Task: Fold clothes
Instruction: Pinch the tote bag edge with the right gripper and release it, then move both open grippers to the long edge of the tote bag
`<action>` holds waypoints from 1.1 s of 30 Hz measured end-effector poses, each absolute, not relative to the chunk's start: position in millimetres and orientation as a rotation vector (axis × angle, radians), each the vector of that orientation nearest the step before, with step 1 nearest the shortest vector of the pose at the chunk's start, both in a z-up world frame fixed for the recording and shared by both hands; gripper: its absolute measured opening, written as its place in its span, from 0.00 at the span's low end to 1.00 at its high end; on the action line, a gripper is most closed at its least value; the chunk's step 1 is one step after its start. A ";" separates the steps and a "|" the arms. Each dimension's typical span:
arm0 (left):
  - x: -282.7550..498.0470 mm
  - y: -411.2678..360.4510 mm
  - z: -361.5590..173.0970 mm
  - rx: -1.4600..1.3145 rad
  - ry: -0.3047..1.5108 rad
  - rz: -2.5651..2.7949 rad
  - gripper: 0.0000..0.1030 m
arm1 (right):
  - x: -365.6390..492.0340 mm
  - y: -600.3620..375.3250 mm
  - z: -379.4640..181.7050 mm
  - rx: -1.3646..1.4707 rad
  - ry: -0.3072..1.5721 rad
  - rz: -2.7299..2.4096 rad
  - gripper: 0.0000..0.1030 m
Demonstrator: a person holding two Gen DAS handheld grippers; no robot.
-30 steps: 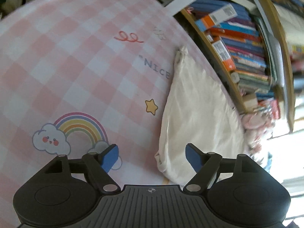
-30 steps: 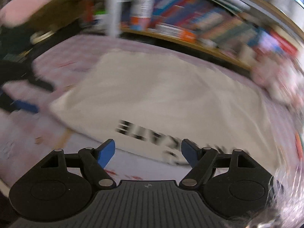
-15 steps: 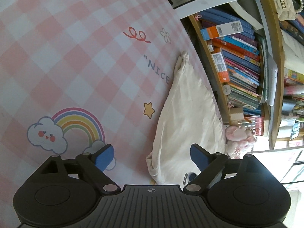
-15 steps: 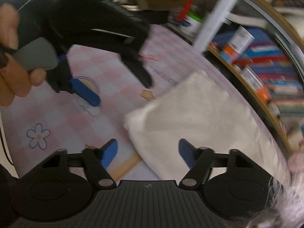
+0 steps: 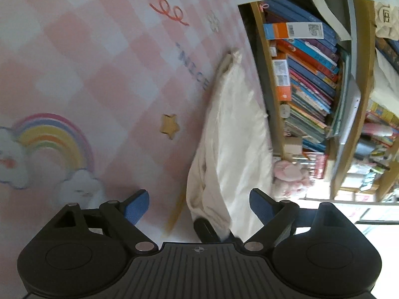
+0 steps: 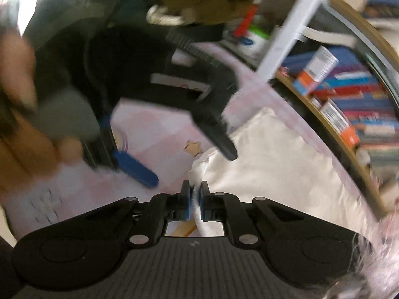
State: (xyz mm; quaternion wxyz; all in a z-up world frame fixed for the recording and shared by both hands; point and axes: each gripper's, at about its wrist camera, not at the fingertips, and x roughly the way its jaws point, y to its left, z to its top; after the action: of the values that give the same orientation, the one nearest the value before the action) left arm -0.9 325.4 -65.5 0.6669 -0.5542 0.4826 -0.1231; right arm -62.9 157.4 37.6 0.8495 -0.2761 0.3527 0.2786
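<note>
Pink checked cloth with a rainbow print covers the counter (image 5: 99, 79), and a bookshelf (image 5: 306, 79) stands along its far edge. Half a second ago the right tongs (image 6: 195, 199) stood wide apart; now they are pinched shut on the near corner of the cream garment (image 6: 274, 164). The left tongs (image 5: 197, 206) remain spread, hovering over that same end, which has begun to bunch. The garment lies stretched along the counter's shelf-side edge. I judge a fold is starting, with one corner secured.
</note>
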 end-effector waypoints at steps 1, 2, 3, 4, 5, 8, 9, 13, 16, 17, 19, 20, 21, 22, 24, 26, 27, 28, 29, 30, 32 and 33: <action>2.4 321.9 -68.9 -1.273 1.081 -0.300 0.87 | -61.5 154.0 42.4 -0.554 0.749 0.582 0.06; 5.2 318.0 -71.2 -1.291 1.076 -0.320 0.87 | -59.9 150.9 46.0 -0.528 0.754 0.576 0.06; 7.8 313.8 -72.7 -1.306 1.073 -0.338 0.87 | -59.7 148.8 48.1 -0.508 0.760 0.571 0.06; 10.4 309.7 -74.3 -1.321 1.071 -0.357 0.86 | -59.1 146.5 49.5 -0.492 0.764 0.566 0.06; 13.1 305.5 -75.9 -1.337 1.068 -0.375 0.85 | -58.1 144.1 50.9 -0.477 0.767 0.561 0.06; 15.9 296.6 -75.3 -1.340 1.050 -0.401 0.84 | -60.7 140.9 51.5 -0.449 0.792 0.556 0.10; 16.1 294.7 -74.7 -1.332 1.046 -0.403 0.83 | -63.0 138.4 52.1 -0.440 0.801 0.551 0.13; 15.6 294.0 -77.4 -1.329 1.047 -0.387 0.79 | -65.7 122.2 56.1 -0.402 0.822 0.525 0.36; 14.2 294.7 -79.3 -1.323 1.049 -0.379 0.75 | -63.8 105.1 59.2 -0.356 0.852 0.498 0.39; 13.6 294.9 -79.9 -1.321 1.049 -0.377 0.74 | -61.8 100.2 59.3 -0.349 0.860 0.483 0.40; 12.7 295.5 -80.7 -1.315 1.049 -0.374 0.73 | -56.9 91.1 58.9 -0.338 0.873 0.451 0.41; 12.4 295.8 -80.5 -1.311 1.049 -0.373 0.72 | -54.4 86.5 58.7 -0.332 0.880 0.435 0.43; 12.0 296.1 -80.4 -1.307 1.049 -0.373 0.71 | -51.9 81.9 58.5 -0.326 0.887 0.419 0.43; 11.6 296.4 -80.5 -1.304 1.048 -0.373 0.69 | -49.4 77.4 58.3 -0.321 0.893 0.403 0.45; 10.6 297.3 -80.8 -1.299 1.049 -0.370 0.66 | -44.5 68.2 57.9 -0.309 0.906 0.371 0.47; 10.3 297.6 -81.9 -1.295 1.050 -0.368 0.63 | -39.6 59.1 57.5 -0.298 0.919 0.338 0.49; 10.3 297.9 -82.6 -1.295 1.050 -0.367 0.62 | -37.0 55.8 57.4 -0.290 0.923 0.326 0.49; 10.1 298.2 -83.1 -1.295 1.049 -0.366 0.61 | -34.3 53.1 57.3 -0.283 0.925 0.316 0.50; 10.0 298.4 -83.5 -1.294 1.050 -0.364 0.60 | -32.2 51.1 57.5 -0.278 0.926 0.309 0.51; 9.8 298.6 -83.9 -1.293 1.051 -0.361 0.58 | -30.3 49.4 57.8 -0.275 0.928 0.304 0.52; 9.5 298.7 -84.8 -1.289 1.054 -0.355 0.55 | -26.4 47.3 58.2 -0.274 0.930 0.297 0.54; 9.3 298.9 -85.5 -1.286 1.056 -0.352 0.52 | -24.5 47.5 58.3 -0.278 0.930 0.295 0.55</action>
State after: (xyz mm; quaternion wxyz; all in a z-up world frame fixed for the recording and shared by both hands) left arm 9.3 298.9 -85.5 0.6597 -0.5683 0.4665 -0.1553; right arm -24.5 47.6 58.3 0.8740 -0.1329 0.4455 0.1414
